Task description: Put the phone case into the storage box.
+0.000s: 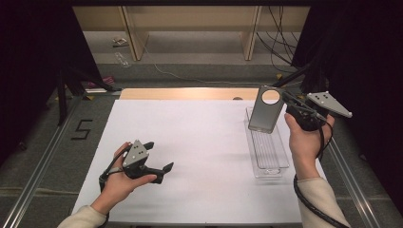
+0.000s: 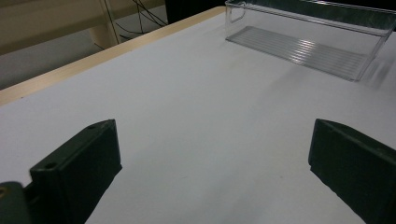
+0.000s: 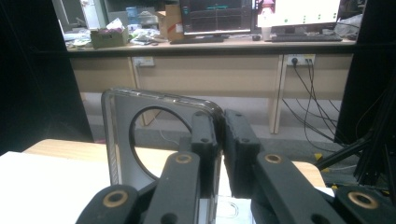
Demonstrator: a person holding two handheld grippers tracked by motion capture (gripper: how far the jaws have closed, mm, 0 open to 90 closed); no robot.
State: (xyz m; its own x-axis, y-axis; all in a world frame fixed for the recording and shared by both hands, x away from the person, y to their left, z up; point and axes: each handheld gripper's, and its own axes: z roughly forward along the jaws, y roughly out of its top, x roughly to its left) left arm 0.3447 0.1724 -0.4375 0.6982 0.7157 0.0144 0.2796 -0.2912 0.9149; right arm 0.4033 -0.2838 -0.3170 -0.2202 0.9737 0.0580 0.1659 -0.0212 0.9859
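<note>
A grey phone case [image 1: 263,116] with a round cut-out hangs upright over the far end of a clear plastic bin [image 1: 284,164]. My right gripper [image 1: 286,100] is shut on the case's right edge. In the right gripper view the two black jaws pinch that edge of the phone case [image 3: 121,140], with the right gripper [image 3: 221,126] level and facing the far desks. My left gripper [image 1: 159,155] rests low over the white table [image 1: 190,137] at the front left, open and with nothing between its jaws. In the left gripper view the left gripper [image 2: 212,158] faces the clear bin [image 2: 373,44].
The bin stands on the right side of the white table top, lengthwise toward the far edge, and looks to hold nothing. A wooden strip [image 1: 190,93] borders the table's far side. Desks with monitors [image 3: 219,16] and hanging cables stand beyond.
</note>
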